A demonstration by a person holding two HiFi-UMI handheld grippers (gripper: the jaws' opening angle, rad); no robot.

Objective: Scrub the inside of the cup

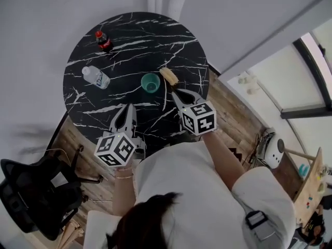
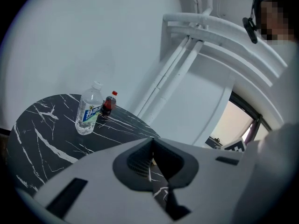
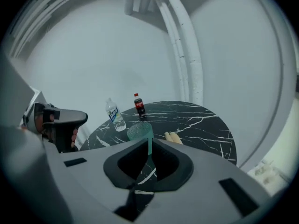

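So, both sets of jaws are clenched on nothing right now. The right gripper (image 3: pixel 149 141) has its jaws pressed together with only a sliver of gap, and the green you see through that gap is just the cup (image 3: pixel 139 130) standing further out on the desk (image 1: pixel 155 35), not something it's holding. The left gripper (image 2: pixel 152 140) is the same: shut, empty, and hanging over the near side of the desk. The cup is upright with its mouth up, roughly mid-desk and a bit ahead of the right gripper. What I take to be a yellowish scrubber (image 1: pixel 169 75) lies just beside it, though I can't tell if they touch. Here's what I'd worry about. Nobody's holding that cup, and it looks light. If the scrubber gets jammed in before the left gripper has steadied it, I'd bet it skids or tips over. The scrubber is also so close to the cup that a sloppy grab with the jaws spread wide could clip the rim and knock it away. It's low and flat on the desk too, so the jaws could just scrape the marble and miss it. Further out, the water bottle (image 1: pixel 95 77) stands to the cup's left with the cola bottle (image 1: pixel 104 40) behind it. A wide swing from the left side could bowl the water bottle over.
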